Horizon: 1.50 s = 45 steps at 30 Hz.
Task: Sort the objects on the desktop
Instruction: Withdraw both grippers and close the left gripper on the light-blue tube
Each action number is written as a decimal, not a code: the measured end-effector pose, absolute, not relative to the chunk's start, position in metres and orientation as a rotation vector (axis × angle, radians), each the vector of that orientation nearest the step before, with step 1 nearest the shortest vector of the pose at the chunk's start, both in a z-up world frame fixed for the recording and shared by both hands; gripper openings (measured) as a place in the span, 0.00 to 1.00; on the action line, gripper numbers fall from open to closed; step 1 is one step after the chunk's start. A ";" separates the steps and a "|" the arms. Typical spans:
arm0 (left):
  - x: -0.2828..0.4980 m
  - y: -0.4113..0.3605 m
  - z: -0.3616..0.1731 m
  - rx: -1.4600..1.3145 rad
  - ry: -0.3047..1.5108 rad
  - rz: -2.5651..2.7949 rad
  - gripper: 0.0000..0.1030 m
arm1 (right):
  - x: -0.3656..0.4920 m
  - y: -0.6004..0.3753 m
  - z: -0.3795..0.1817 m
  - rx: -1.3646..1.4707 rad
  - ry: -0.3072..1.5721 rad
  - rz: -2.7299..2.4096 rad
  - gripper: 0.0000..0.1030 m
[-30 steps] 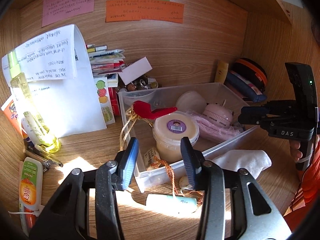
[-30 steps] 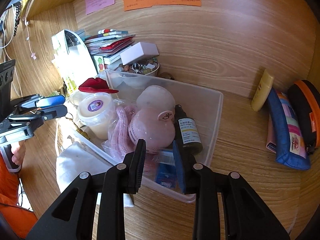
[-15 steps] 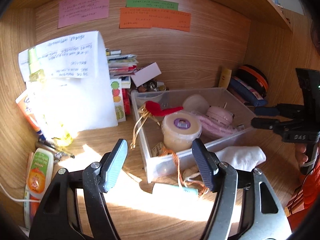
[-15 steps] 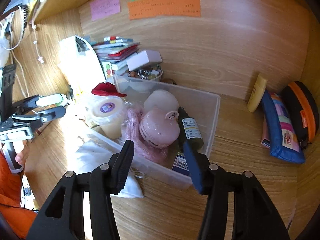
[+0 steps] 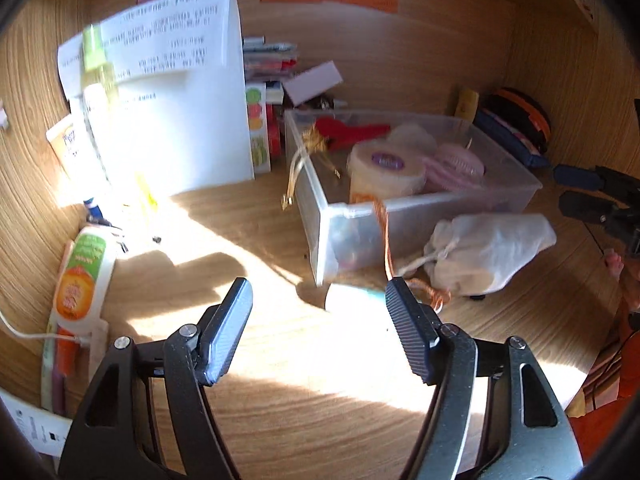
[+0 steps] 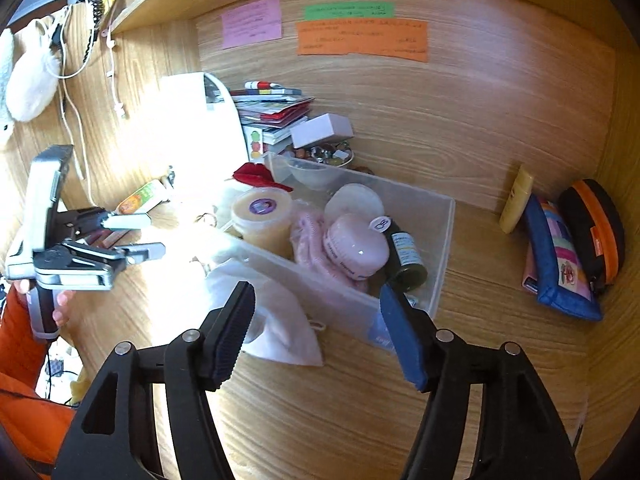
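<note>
Two views share one wooden desk alcove (image 6: pixel 460 128) and its clear plastic bin (image 6: pixel 442 240), which sits mid-desk, full of small things. Only the right wrist view shows the blue and orange zip pouches (image 6: pixel 576 248) at the far right, the dark brown dropper bottle (image 6: pixel 406 256) inside the bin's right end, and a white cable (image 6: pixel 80 92) hanging on the left wall. Only the left wrist view shows the pale blue tube (image 5: pixel 352 300) lying on the desk just near of the bin's corner, and an orange-and-green lotion tube (image 5: pixel 82 272) at the far left. Both show the white drawstring cloth pouch (image 5: pixel 488 252) resting against the bin's near side. Pink, green and orange paper notes (image 6: pixel 360 36) on the back wall carry writing too small to read.

Left gripper (image 5: pixel 318 330) stands wide with nothing between its fingers. Right gripper (image 6: pixel 316 330) is opening, also holding nothing.
</note>
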<state>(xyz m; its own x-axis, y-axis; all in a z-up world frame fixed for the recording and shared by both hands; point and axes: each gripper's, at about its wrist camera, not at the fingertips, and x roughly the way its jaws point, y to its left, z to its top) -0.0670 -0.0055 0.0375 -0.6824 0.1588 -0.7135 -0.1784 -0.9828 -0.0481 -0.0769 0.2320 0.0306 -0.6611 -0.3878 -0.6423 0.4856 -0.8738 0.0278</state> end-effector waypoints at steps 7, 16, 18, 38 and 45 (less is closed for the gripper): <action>-0.067 0.006 0.006 -1.281 0.106 2.642 0.67 | -0.069 0.230 0.018 0.954 0.192 -2.457 0.60; -0.066 0.022 -0.002 -1.297 0.157 2.586 0.80 | -0.068 0.233 0.005 1.024 0.161 -2.433 0.61; -0.067 0.025 -0.004 -1.301 0.177 2.574 0.82 | -0.068 0.233 0.004 1.028 0.160 -2.427 0.61; -0.100 0.044 -0.004 -1.293 0.227 2.505 0.70 | -0.086 0.202 -0.032 1.160 0.195 -2.288 0.61; -0.101 0.043 -0.004 -1.265 0.220 2.510 0.70 | -0.102 0.184 -0.038 1.181 0.251 -2.267 0.70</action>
<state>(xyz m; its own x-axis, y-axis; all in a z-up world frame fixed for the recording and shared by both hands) -0.1008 0.0432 -0.0042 -0.5563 0.2135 -0.8031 -0.3503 -0.9366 -0.0064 -0.1016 0.1836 -0.0378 -0.4511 -0.3963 -0.7996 0.5616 -0.8224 0.0907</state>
